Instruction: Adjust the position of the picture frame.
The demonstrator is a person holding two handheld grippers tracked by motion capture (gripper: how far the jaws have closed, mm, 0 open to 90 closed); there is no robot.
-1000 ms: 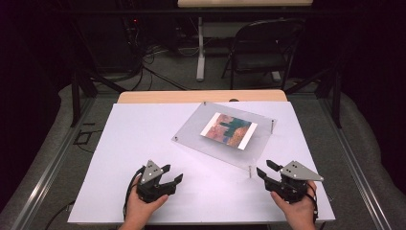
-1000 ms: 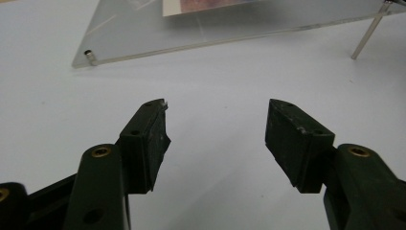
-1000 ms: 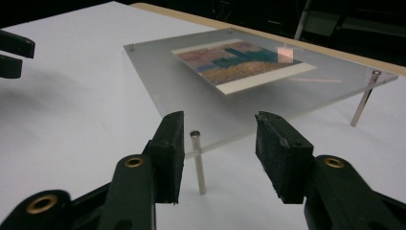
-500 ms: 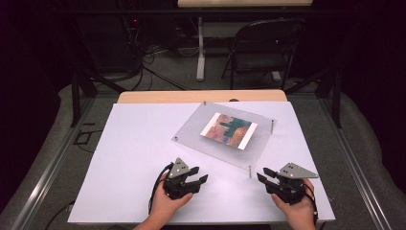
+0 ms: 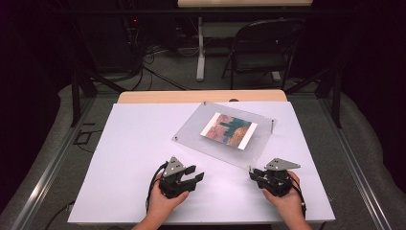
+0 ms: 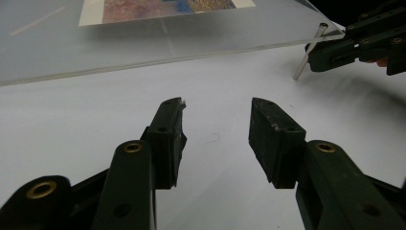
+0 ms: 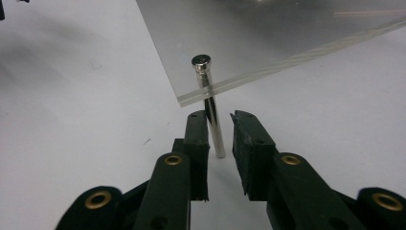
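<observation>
A clear acrylic plate [image 5: 225, 132] with a colourful picture [image 5: 229, 129] under it stands on thin metal pins over the white table [image 5: 129, 143]. My right gripper [image 5: 252, 175] is at the plate's near right corner. Its jaws have just been closing around that corner's pin [image 7: 206, 81]. In the right gripper view [image 7: 219, 117] the pin stands between the pads, against the left one, with a small gap to the right one. My left gripper [image 5: 197, 173] is low over the table in front of the plate. Its jaws [image 6: 218, 108] have just been closing too, and nothing is between them.
Other pins hold the plate's far corners [image 5: 273, 122] and left corner [image 5: 175, 139]. A wooden strip [image 5: 201, 97] borders the table's far edge. A folding chair [image 5: 261, 48] and floor cables lie beyond. Bare white table spreads to the left.
The left gripper has slid right toward the table's middle and its jaws have narrowed. The right gripper has dropped and moved in on the corner pin, its jaws narrowing around it.
</observation>
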